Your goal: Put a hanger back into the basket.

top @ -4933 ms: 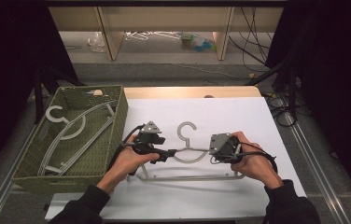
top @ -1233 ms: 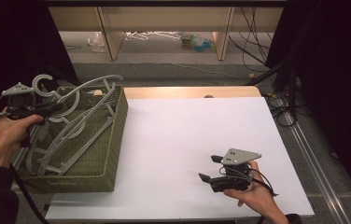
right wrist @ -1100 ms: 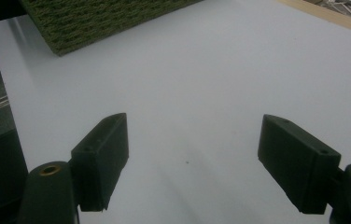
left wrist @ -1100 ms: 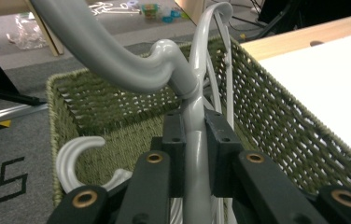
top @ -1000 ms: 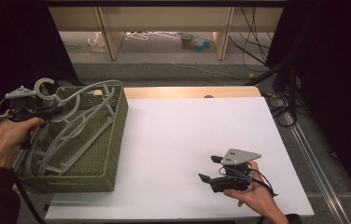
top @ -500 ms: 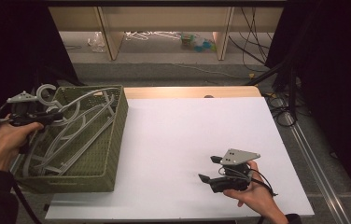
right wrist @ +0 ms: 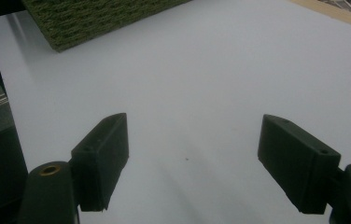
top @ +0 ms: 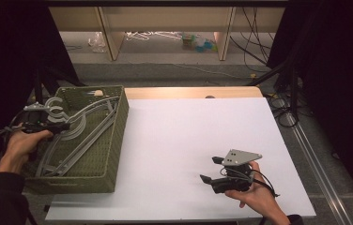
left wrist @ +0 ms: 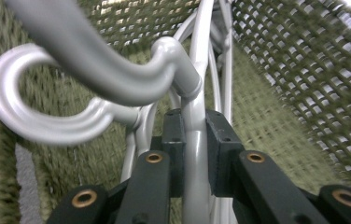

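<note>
Your left tool [top: 64,125] is clamped on a hanger [left wrist: 194,107], now lowered into the basket [top: 113,140] vs 1s ago. Right tool [top: 211,173] idle, jaws apart, over desk [top: 188,131]. Release next imo.

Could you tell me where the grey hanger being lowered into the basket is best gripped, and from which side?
Grip the straight stem just below the hook, where the left gripper is already shut on the hanger. That bar is thin and fits between the pads; the curved hook would probably slip. Come from the basket's open top, since its walls block the sides.
</note>
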### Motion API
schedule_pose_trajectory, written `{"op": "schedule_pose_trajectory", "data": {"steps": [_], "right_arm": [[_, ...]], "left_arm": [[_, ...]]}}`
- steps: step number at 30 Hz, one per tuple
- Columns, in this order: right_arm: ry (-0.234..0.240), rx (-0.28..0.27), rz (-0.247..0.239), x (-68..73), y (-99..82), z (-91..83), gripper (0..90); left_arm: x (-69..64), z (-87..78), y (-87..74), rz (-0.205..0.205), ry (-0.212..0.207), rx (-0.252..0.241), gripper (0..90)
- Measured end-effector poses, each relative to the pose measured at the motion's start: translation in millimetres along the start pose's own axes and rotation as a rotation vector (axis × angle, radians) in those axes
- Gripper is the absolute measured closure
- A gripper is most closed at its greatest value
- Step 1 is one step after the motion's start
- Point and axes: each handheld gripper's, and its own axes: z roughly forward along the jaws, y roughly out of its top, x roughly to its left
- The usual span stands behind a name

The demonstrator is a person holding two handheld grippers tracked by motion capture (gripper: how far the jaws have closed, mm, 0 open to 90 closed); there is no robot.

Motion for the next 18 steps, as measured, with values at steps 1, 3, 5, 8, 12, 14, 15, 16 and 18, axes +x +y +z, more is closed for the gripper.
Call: {"op": "schedule_pose_trajectory", "data": {"steps": [1,3,5,8,12,14,15,16,18], "right_arm": [[0.004,0.002,0.0,0.0,-0.1,0.1,25.7],[0.002,0.004,-0.003,0.5,-0.3,0.4,25.7],[0.003,0.003,-0.003,0.6,0.2,0.5,25.7],[0.001,0.002,-0.006,0.3,0.0,0.5,25.7],[0.003,0.003,-0.004,0.1,-0.4,0.3,25.7],[0.004,0.0,0.002,0.0,-0.1,0.2,25.7],[0.0,-0.002,0.002,-0.2,-0.1,0.4,25.7],[0.001,-0.002,0.005,-0.5,-0.2,0.5,25.7],[0.0,-0.002,0.005,-1.5,-0.8,1.1,25.7]], "left_arm": [[1.2,1.2,-1.9,-0.012,0.003,-0.012,79.3],[3.3,1.6,-3.5,-0.022,0.01,-0.011,79.2],[2.0,4.2,-3.9,-0.048,0.02,-0.029,79.2],[3.9,5.7,-4.6,-0.037,0.057,0.005,78.3],[6.3,3.1,-6.6,-0.041,0.131,0.026,64.3],[5.1,-2.2,-6.2,-0.039,0.135,-0.001,61.5],[3.1,-5.7,-5.3,-0.041,0.141,-0.02,58.5],[0.5,-9.5,-4.0,-0.042,0.139,-0.04,55.2],[-6.2,-17.4,-1.4,-0.042,0.12,-0.09,51.4]]}}
